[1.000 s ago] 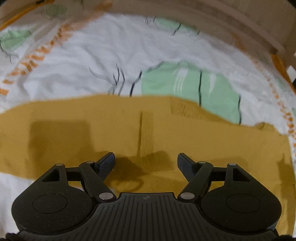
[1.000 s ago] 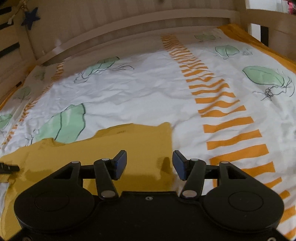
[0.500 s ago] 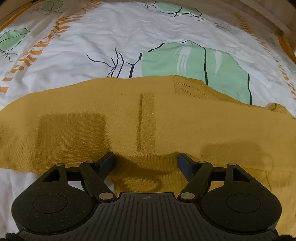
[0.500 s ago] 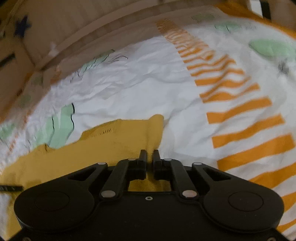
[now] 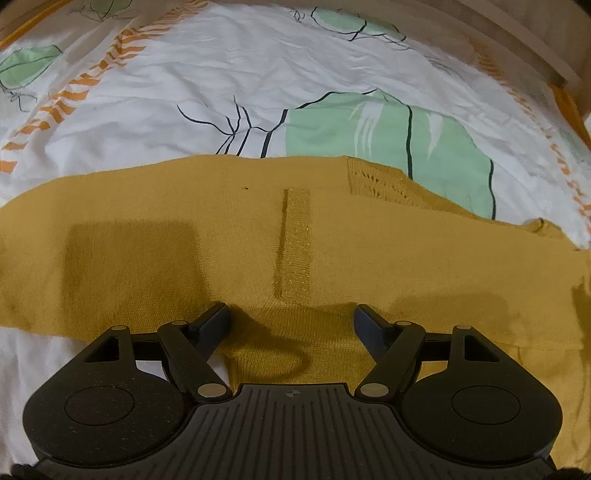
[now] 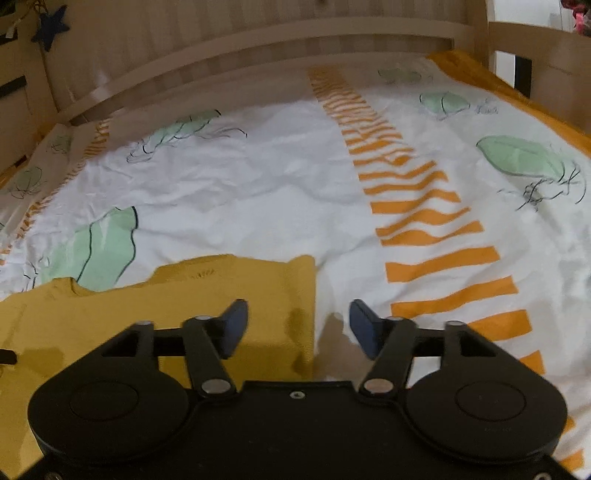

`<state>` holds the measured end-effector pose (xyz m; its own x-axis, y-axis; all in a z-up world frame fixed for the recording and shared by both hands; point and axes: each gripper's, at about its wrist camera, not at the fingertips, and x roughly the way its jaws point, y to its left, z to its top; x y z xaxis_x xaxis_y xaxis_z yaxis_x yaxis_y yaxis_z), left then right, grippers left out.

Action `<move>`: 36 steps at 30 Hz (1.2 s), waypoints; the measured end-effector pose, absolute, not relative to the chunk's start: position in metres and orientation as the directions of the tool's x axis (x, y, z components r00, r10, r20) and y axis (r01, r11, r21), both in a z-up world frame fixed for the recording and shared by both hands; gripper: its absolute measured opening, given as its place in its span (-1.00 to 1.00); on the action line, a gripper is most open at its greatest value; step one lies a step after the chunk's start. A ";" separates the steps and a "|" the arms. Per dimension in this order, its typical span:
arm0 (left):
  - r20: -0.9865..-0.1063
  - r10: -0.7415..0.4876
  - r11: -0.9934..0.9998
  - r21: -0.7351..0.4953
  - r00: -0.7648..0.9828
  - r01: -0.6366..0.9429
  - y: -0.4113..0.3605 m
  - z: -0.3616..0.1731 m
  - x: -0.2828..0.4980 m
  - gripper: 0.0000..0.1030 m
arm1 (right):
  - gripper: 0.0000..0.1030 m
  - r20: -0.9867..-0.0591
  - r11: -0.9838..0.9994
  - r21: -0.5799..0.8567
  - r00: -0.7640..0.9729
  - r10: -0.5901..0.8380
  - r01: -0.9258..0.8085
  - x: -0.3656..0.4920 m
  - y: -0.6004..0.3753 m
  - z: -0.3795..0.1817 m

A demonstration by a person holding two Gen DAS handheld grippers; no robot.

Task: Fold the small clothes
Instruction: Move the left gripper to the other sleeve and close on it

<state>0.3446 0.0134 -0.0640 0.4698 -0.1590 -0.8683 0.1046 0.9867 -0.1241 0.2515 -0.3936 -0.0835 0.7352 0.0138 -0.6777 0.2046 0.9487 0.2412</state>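
Note:
A mustard-yellow knit garment [image 5: 184, 236] lies spread flat on the bed, with a vertical placket down its middle and a lacy patch at its far edge. My left gripper [image 5: 291, 317] is open and empty, low over the garment's near edge. In the right wrist view the garment's right part [image 6: 236, 288] lies flat, its right edge running between my fingers. My right gripper [image 6: 297, 321] is open and empty, straddling that edge just above the bed.
The white bedsheet [image 6: 258, 177] has green leaf prints and orange stripe bands [image 6: 424, 221]. A wooden bed rail [image 6: 258, 48] runs along the far side, and a wooden post [image 6: 480, 29] stands at the back right.
My right gripper was shut on the garment's right edge half a second ago and has opened, leaving the cloth flat. My left gripper stayed open over the near edge.

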 end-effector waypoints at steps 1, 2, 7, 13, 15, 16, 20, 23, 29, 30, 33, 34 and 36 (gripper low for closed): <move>-0.865 -0.174 0.984 -0.141 0.471 0.106 0.015 -0.063 0.344 0.42 | 0.31 -0.679 0.949 0.239 0.734 0.014 0.203 0.250 -0.392 -0.081; -0.860 -0.196 0.980 -0.162 0.471 0.111 0.018 -0.063 0.343 0.42 | 0.38 -0.678 0.951 0.241 0.735 0.022 0.195 0.248 -0.389 -0.078; -0.837 -0.275 0.961 -0.257 0.473 0.104 0.035 -0.059 0.340 0.42 | 0.83 -0.659 0.955 0.273 0.745 0.100 0.114 0.242 -0.370 -0.064; -0.804 -0.270 0.955 -0.296 0.529 0.038 0.064 -0.044 0.337 0.42 | 0.99 -0.610 0.954 0.301 0.770 0.189 0.005 0.232 -0.334 -0.047; -0.792 -0.249 0.956 -0.293 0.557 0.011 0.077 -0.038 0.335 0.43 | 0.99 -0.602 0.948 0.318 0.768 0.218 -0.020 0.227 -0.323 -0.045; -0.785 -0.237 0.955 -0.296 0.572 -0.010 0.086 -0.035 0.335 0.43 | 0.99 -0.599 0.942 0.334 0.766 0.235 -0.027 0.225 -0.319 -0.044; -0.762 -0.199 0.937 -0.331 0.617 -0.106 0.122 -0.027 0.333 0.43 | 0.99 -0.594 0.907 0.419 0.740 0.316 -0.051 0.219 -0.304 -0.049; -0.744 -0.157 0.923 -0.345 0.649 -0.172 0.151 -0.023 0.326 0.43 | 0.99 -0.610 0.906 0.415 0.715 0.342 -0.079 0.219 -0.291 -0.052; -0.732 -0.070 0.893 -0.349 0.678 -0.284 0.208 -0.022 0.311 0.43 | 0.99 -0.603 0.891 0.437 0.696 0.390 -0.120 0.216 -0.277 -0.053; -0.729 -0.060 0.884 -0.357 0.682 -0.303 0.218 -0.022 0.307 0.43 | 0.99 -0.604 0.889 0.439 0.692 0.396 -0.126 0.214 -0.275 -0.054; -0.713 -0.023 0.845 -0.388 0.700 -0.368 0.246 -0.021 0.297 0.43 | 0.99 -0.608 0.888 0.440 0.683 0.404 -0.134 0.213 -0.270 -0.055; -0.705 -0.007 0.827 -0.403 0.709 -0.392 0.256 -0.020 0.293 0.44 | 0.99 -0.608 0.885 0.444 0.680 0.411 -0.138 0.212 -0.268 -0.056; -0.698 0.022 0.789 -0.427 0.716 -0.441 0.273 -0.021 0.286 0.44 | 0.99 -0.605 0.876 0.461 0.672 0.428 -0.143 0.211 -0.266 -0.057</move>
